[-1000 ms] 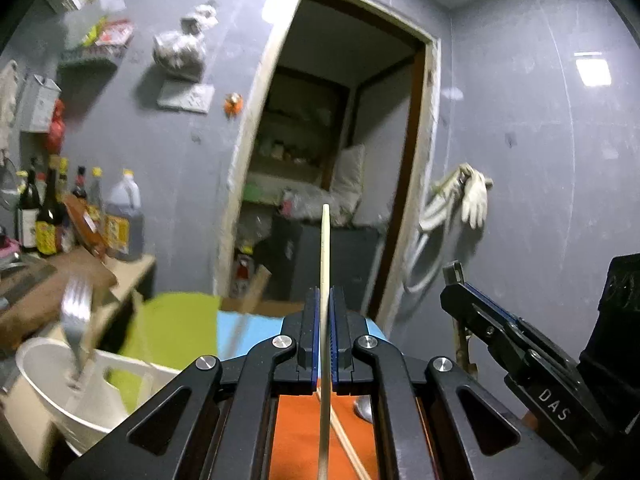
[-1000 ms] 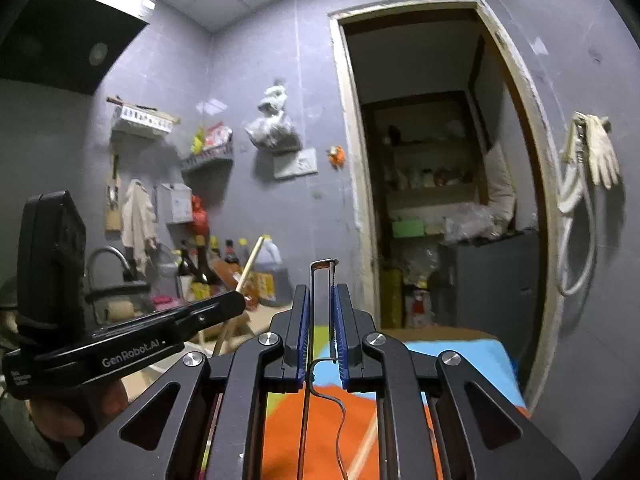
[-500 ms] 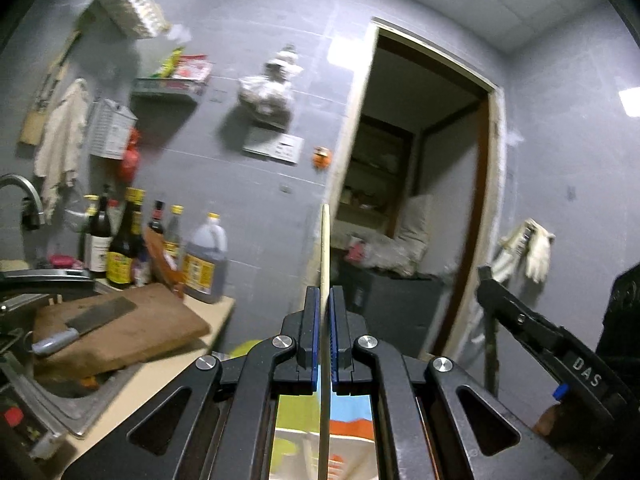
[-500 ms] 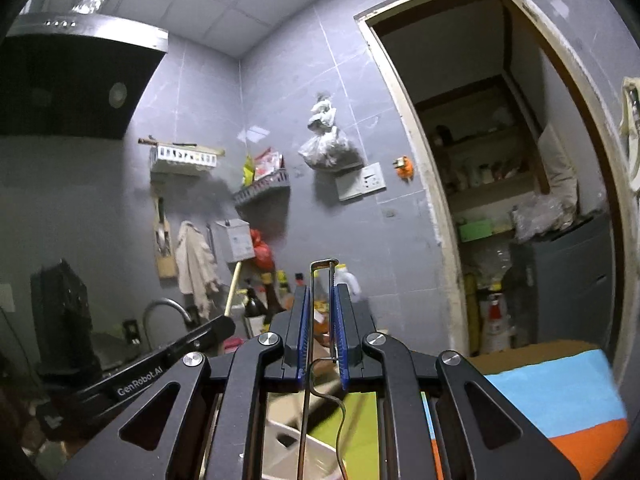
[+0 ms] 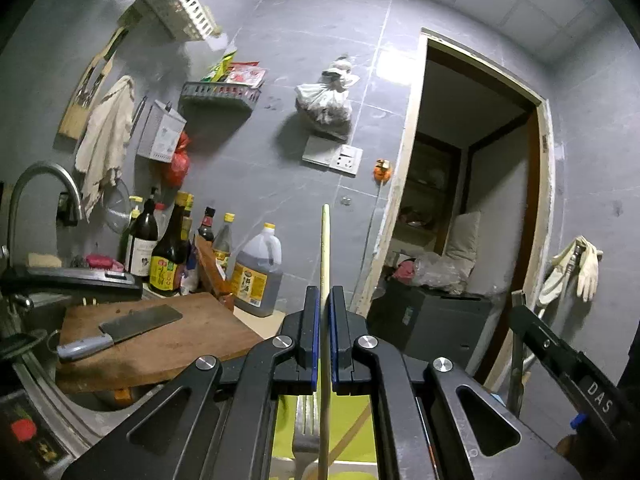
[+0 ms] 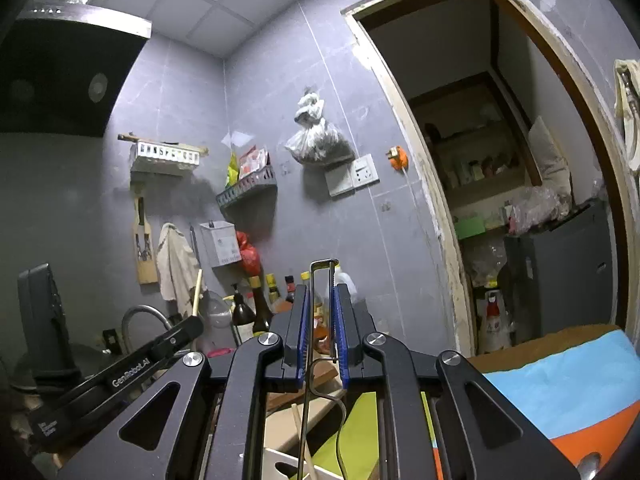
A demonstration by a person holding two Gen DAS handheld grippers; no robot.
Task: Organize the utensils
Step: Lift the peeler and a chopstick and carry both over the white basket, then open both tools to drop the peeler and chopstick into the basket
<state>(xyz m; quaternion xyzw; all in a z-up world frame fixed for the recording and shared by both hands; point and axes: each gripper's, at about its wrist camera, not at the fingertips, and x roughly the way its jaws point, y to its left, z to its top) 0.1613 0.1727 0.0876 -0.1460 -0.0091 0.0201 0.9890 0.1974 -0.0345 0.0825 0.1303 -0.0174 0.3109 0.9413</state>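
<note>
our left tongs [image 5: 325, 320] are clamped on a wooden chopstick [image 5: 325, 248] standing upright between the pads, a cleaver [image 5: 120, 330] on the chopping board [image 5: 168, 344] off to their left. our right tongs [image 6: 322, 320] pinch a thin wire utensil handle [image 6: 322, 268], poking up just above them.

Grey tiled wall [image 5: 280, 184]; brown board [image 5: 160, 340]; pale chopstick [image 5: 325, 248]; black grippers with blue pads [image 6: 303, 328]; cloth [image 6: 560, 392] striped blue, orange and lime.
</note>
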